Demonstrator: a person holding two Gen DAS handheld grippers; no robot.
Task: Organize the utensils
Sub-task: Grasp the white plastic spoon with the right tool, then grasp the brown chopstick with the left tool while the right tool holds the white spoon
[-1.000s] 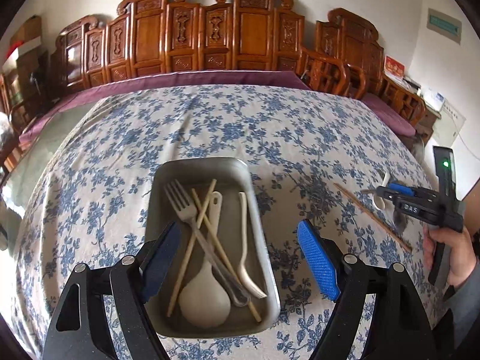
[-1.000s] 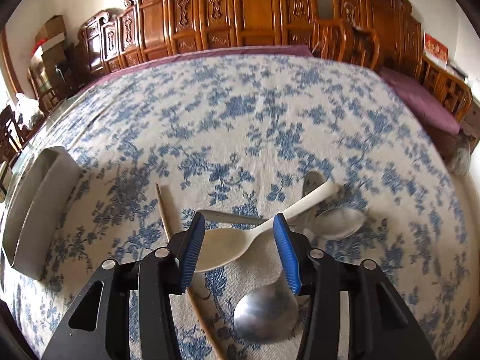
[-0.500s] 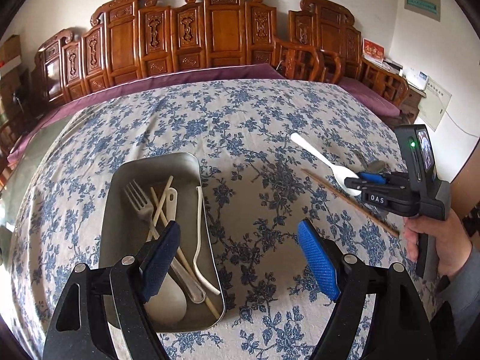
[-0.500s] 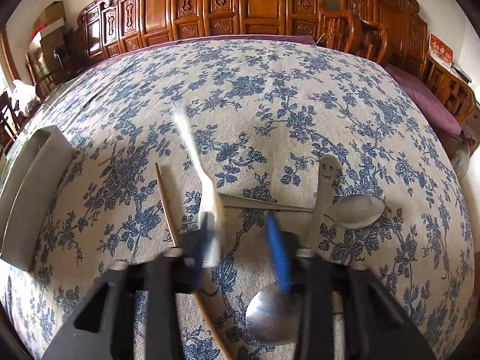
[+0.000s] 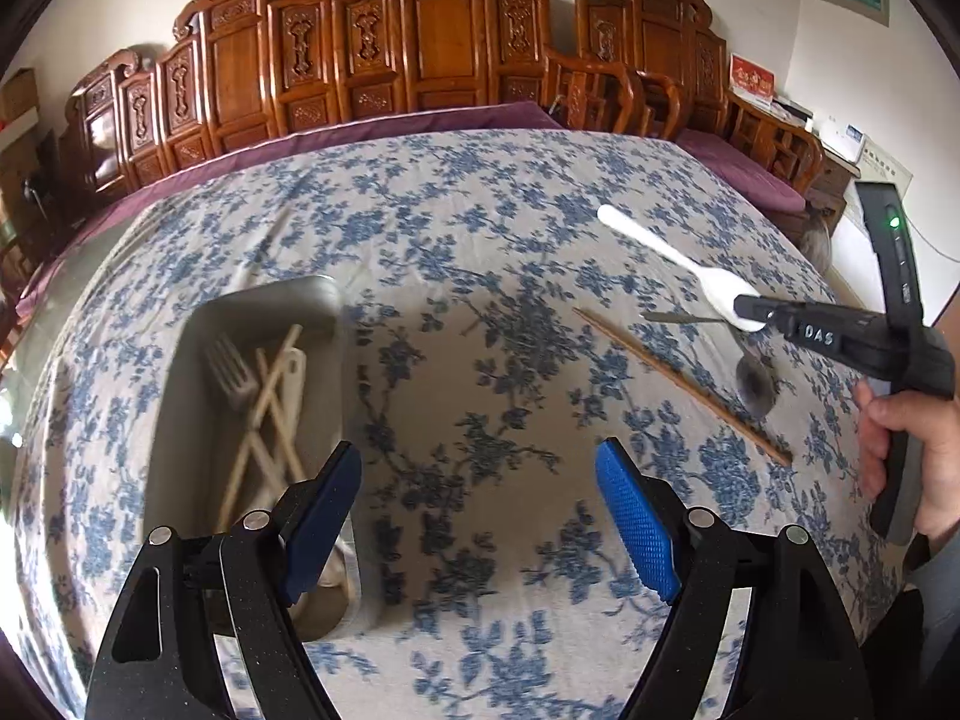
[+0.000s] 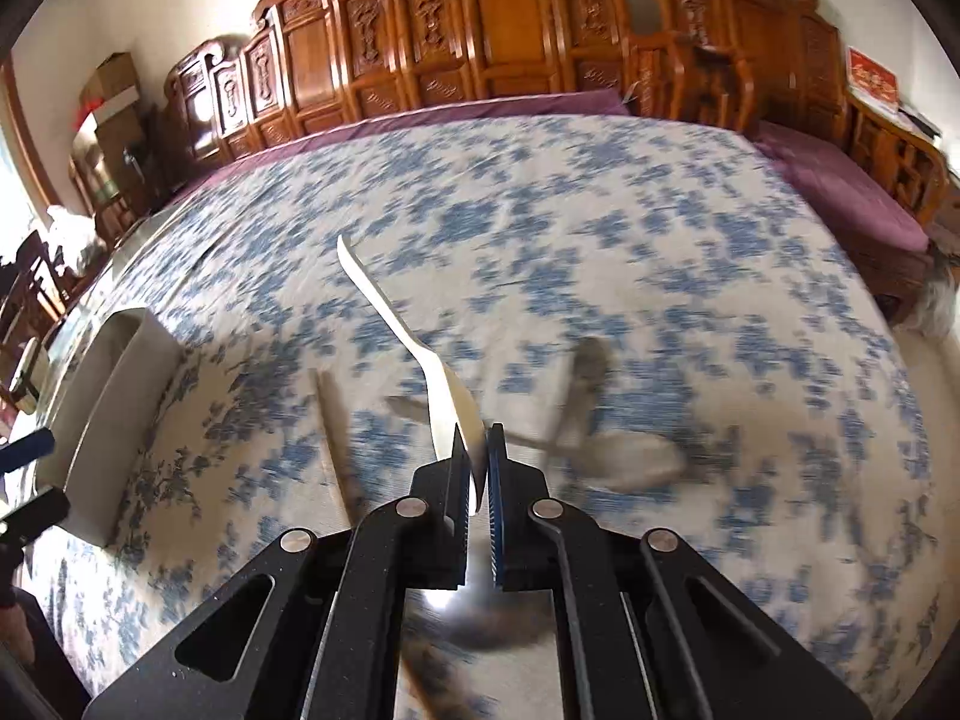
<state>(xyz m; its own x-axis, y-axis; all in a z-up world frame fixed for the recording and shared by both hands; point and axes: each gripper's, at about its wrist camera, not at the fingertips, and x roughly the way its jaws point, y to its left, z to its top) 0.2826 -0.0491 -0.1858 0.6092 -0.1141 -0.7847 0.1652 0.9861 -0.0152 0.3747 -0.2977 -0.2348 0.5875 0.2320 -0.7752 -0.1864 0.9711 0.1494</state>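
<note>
The right gripper (image 6: 478, 450), whose jaws have just been closing, pinches the bowl of a long white plastic spoon (image 6: 414, 348) raised above the blue-flowered tablecloth (image 5: 480, 228), right of the grey metal tray (image 5: 198, 324). The left gripper (image 5: 480, 516) gapes empty over bare cloth beside that tray's right rim (forks and chopsticks inside). Carved wooden chairs (image 5: 444, 36) line the table's far edge.

The right gripper (image 6: 478, 456), its jaws just closing, now pinches the white plastic spoon (image 6: 420, 360) by its bowl and lifts it clear of the floral tablecloth (image 6: 600, 240), handle swung upward, while the left gripper (image 5: 480, 516) drifts away from the metal tray (image 5: 180, 396).
</note>
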